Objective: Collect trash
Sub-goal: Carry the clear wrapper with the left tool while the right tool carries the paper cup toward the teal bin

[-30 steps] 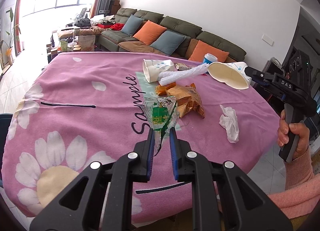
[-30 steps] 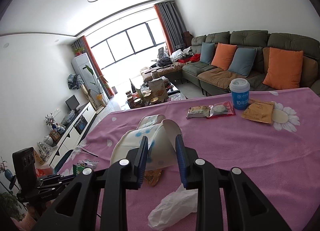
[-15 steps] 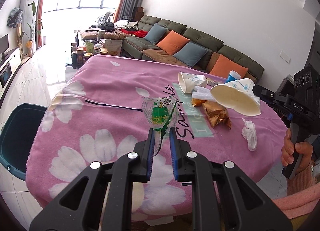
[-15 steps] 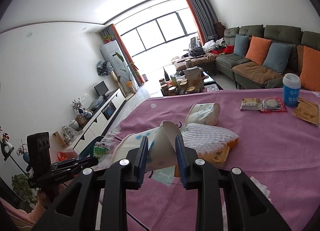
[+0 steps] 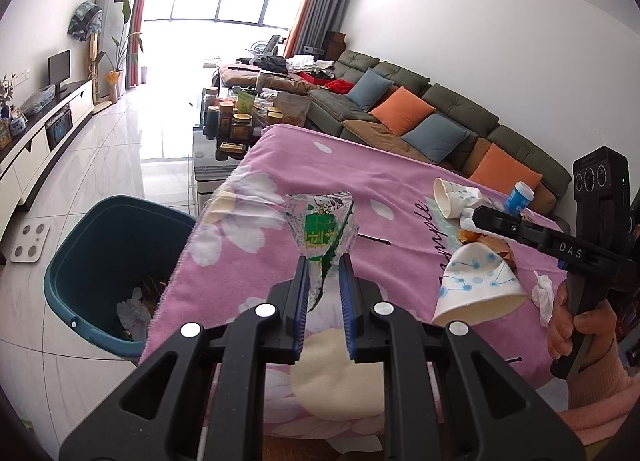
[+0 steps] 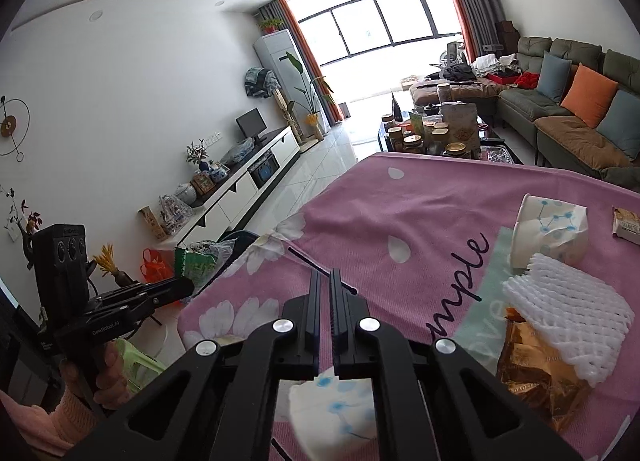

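My left gripper (image 5: 324,273) is shut on a clear plastic wrapper with green print (image 5: 322,227) and holds it above the pink table's left end. A teal trash bin (image 5: 108,261) with trash inside stands on the floor just left of that end. My right gripper (image 6: 325,289) is nearly shut with nothing seen between its fingertips; a paper cup (image 6: 340,401) shows below its jaws. In the left wrist view that paper cup (image 5: 476,285) hangs under the right gripper (image 5: 480,217); whether it is still gripped I cannot tell.
On the pink flowered blanket (image 6: 420,221) lie another crushed paper cup (image 6: 548,233), white foam netting (image 6: 568,325), a gold snack bag (image 6: 536,373), a white tissue (image 5: 542,297) and a blue-lidded cup (image 5: 520,197). A cluttered coffee table (image 5: 240,121) and sofa (image 5: 420,113) stand beyond.
Both grippers swung left toward the table's left end and the bin came into view. The right jaws closed much narrower and the paper cup now sits below them.
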Motion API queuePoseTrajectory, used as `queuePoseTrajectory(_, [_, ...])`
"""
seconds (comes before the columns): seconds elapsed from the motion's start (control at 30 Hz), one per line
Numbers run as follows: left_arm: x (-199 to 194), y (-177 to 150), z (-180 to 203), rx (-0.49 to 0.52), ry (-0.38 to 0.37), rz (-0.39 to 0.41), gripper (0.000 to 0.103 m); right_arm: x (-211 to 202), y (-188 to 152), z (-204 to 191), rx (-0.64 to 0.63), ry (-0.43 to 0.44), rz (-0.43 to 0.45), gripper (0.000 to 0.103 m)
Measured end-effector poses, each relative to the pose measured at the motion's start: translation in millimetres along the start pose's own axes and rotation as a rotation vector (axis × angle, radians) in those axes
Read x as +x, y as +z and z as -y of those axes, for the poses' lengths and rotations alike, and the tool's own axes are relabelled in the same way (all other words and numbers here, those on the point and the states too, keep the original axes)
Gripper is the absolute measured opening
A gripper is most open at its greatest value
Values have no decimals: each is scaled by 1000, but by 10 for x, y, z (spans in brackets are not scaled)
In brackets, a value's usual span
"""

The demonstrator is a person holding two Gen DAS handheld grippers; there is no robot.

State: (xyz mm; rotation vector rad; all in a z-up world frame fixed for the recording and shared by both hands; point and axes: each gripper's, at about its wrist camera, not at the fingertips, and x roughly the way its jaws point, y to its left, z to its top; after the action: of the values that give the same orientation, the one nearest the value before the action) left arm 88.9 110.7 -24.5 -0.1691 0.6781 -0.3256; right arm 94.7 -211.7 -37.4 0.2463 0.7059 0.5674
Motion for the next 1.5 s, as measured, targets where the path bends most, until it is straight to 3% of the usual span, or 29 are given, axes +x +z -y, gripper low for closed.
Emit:
queuePoseTrajectory(0.07, [-13,-32,-68,-12,8,-4,15,53,-32,14,3,-8,-15,8])
queuePoseTrajectory(0.2, [12,-99,-146,-32,7,-21,15,-56,-108,143,23,-69,-13,32])
queuePoseTrajectory(0.5, [112,-115,-161,-42,-21,-32,15,-384,-324,503,46,-178,-81,41])
queuePoseTrajectory(0.8, [143,-121,-101,-35,-23,-40,15,-161,-431,435,-53,-158,-174,44])
queuePoseTrajectory(1.0, [153,-141,-103,-38,-21,-43,15,-148,-409,358,-97,-145,-178,34])
queuePoseTrajectory(1.5, [3,-124,-174,-40,14,-9,15,-25,-205,83,-90,-60,-92,31])
